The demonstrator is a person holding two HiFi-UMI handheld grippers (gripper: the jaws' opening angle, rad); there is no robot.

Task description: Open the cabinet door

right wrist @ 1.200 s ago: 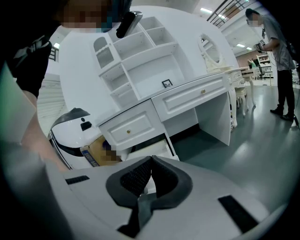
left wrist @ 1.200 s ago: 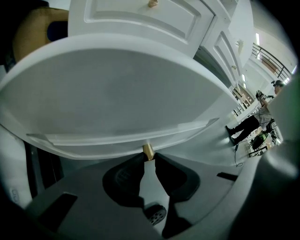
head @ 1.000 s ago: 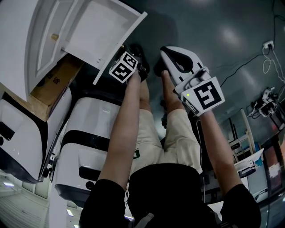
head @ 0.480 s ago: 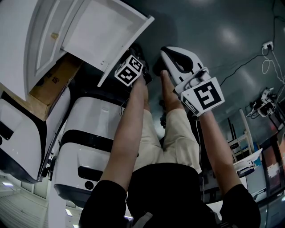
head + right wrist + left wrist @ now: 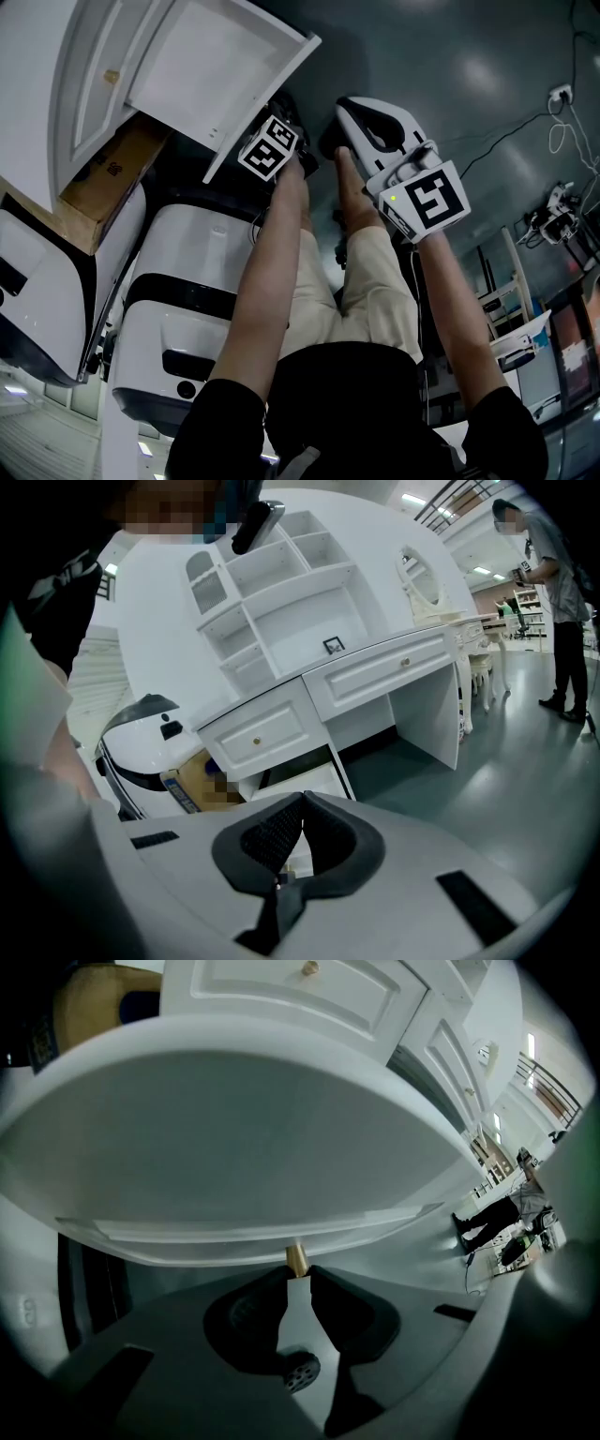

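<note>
**Left gripper clamped on the door knob, cabinet door swung open**

Left gripper [image 5: 297, 1269] has its two jaw tips pressed on either side of a small brass knob [image 5: 296, 1258]. The knob sits on the front face of the cabinet door [image 5: 253, 1138].

The white desk [image 5: 375, 667] is the biggest thing in view, with open shelves on top and two drawers along its front edge. The cabinet door hangs below the drawer [image 5: 258, 738] near the desk's left front corner. It stands swung well out from the desk's front, and in the head view its free edge points at the person's forearm.

Beside the desk's left end are rounded white-and-black housings [image 5: 187, 281]. A brown cardboard box [image 5: 112, 169] sits in the gap between them and the open door. The grey floor [image 5: 497, 789] stretches off past the desk's right end, where a person [image 5: 562, 602] stands.

The right gripper [image 5: 304, 797] is held in the air well clear of the desk, aimed at its front. Its jaws are closed together tip to tip, with nothing between them.
</note>
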